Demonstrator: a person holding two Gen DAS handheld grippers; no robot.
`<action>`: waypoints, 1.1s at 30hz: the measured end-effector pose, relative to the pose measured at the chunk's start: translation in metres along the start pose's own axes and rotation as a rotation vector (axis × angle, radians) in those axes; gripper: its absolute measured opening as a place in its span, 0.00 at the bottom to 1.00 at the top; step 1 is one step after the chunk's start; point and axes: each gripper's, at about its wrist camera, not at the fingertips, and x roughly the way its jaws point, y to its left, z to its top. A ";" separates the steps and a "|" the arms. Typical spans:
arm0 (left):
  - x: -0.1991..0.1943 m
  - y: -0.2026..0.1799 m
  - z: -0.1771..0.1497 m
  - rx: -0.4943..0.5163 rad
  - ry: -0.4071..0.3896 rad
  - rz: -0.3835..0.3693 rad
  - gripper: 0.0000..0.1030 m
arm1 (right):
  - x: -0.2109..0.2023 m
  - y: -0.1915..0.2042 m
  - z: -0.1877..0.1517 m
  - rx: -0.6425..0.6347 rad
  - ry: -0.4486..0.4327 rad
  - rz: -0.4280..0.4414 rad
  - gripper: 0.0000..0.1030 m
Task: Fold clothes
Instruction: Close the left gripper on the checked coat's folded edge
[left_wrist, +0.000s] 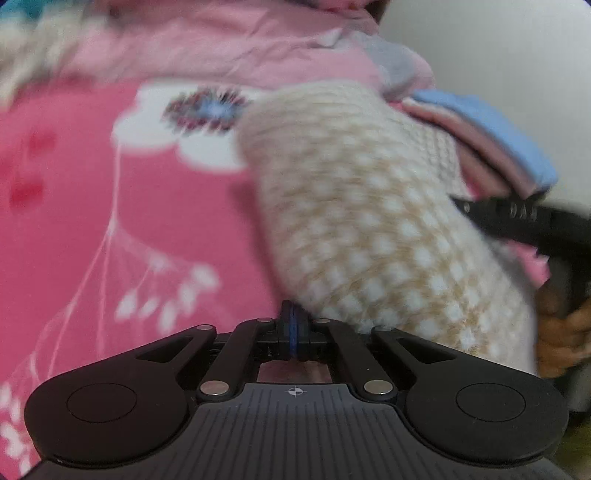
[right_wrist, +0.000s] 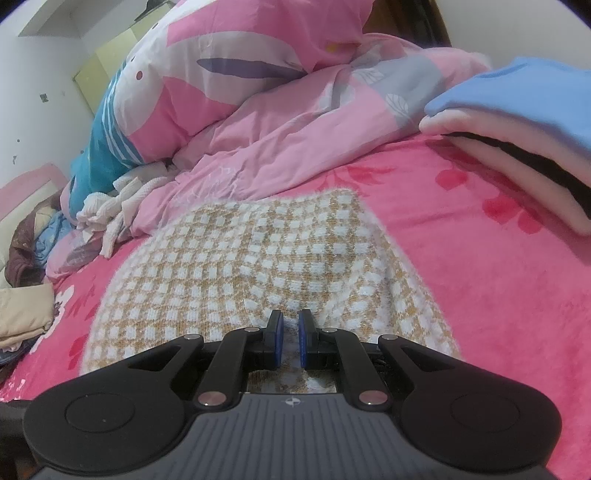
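On the pink floral blanket (right_wrist: 461, 258) lay the checked knit sweater (right_wrist: 258, 258), tan with white squares, spread fairly flat as a rough rectangle in my right wrist view, its near edge running under my right gripper (right_wrist: 290, 332). That gripper's blue-padded fingers stood a narrow gap apart, hovering over the near hem with nothing between them that I could see. My left gripper (left_wrist: 291, 328) had its pads pressed together; at most a thin edge of cloth could have sat between them, and I could not tell that from the blurred left view. From that side the sweater (left_wrist: 369, 229) ran from the gripper's tip toward two o'clock, and the other gripper's black finger showed at three o'clock.

At two o'clock from my right gripper sat a stack of folded clothes (right_wrist: 517, 122), a blue piece on top of pale pink ones with a dark layer under them. At nine o'clock a beige folded piece (right_wrist: 22, 310) lay near the blanket's edge, and toward ten o'clock a heap of unfolded garments (right_wrist: 110, 206), white ribbed cloth among them, lay against the crumpled pink duvet (right_wrist: 295, 122).

I judged the job partway along: some pieces lay folded, the heap remained. No sleeves showed on the sweater, so it was either tucked in and awaiting a final fold, or it hid them beneath itself; I could not settle which.
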 end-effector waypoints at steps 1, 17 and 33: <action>-0.001 -0.002 0.003 0.001 0.007 -0.002 0.00 | 0.000 -0.001 0.000 0.004 -0.001 0.002 0.07; -0.038 -0.030 -0.030 0.126 0.050 -0.017 0.00 | -0.001 -0.012 0.000 0.046 -0.007 0.037 0.07; -0.060 0.000 -0.054 0.041 0.102 -0.104 0.00 | -0.003 -0.003 0.006 0.013 0.024 0.006 0.07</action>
